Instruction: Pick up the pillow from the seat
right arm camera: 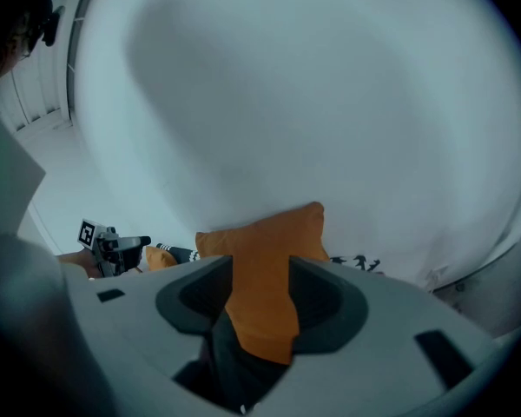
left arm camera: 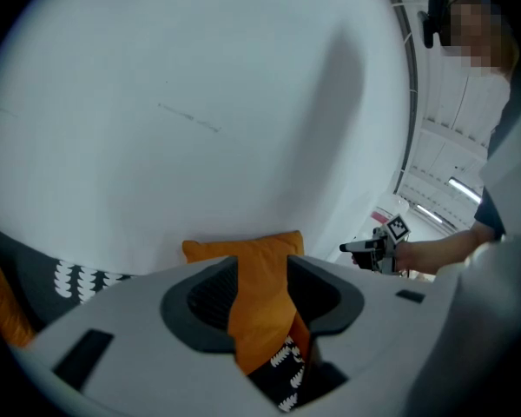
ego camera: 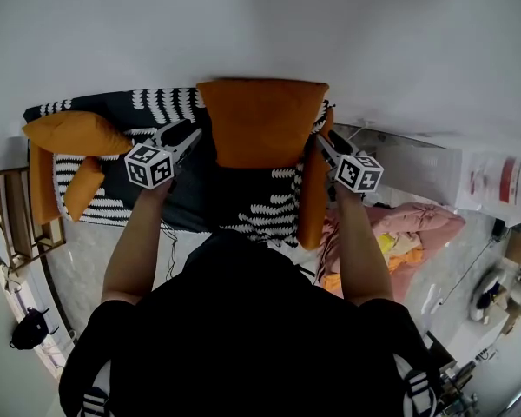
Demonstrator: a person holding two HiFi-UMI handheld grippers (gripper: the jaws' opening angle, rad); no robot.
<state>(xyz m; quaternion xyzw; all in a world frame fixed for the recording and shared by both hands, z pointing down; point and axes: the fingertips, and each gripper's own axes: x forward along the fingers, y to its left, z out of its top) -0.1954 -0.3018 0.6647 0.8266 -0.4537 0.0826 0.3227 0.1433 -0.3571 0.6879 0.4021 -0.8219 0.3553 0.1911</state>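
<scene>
The left gripper (left arm camera: 262, 276) is clamped on the left edge of the orange pillow (left arm camera: 243, 252), with cloth filling the gap between its pads. The right gripper (right arm camera: 260, 285) pinches the pillow's right edge in the same way. Only these two gripper views show the pinched cloth. Each also catches the opposite gripper out to the side.

The head view alone shows the whole pillow (ego camera: 262, 120). It is upright against the white wall, over the far part of the dark, white-patterned seat (ego camera: 243, 200), with two orange cushions (ego camera: 74, 133) lying to the left. Both bare forearms reach forward, roughly parallel, and the grippers angle inward.
</scene>
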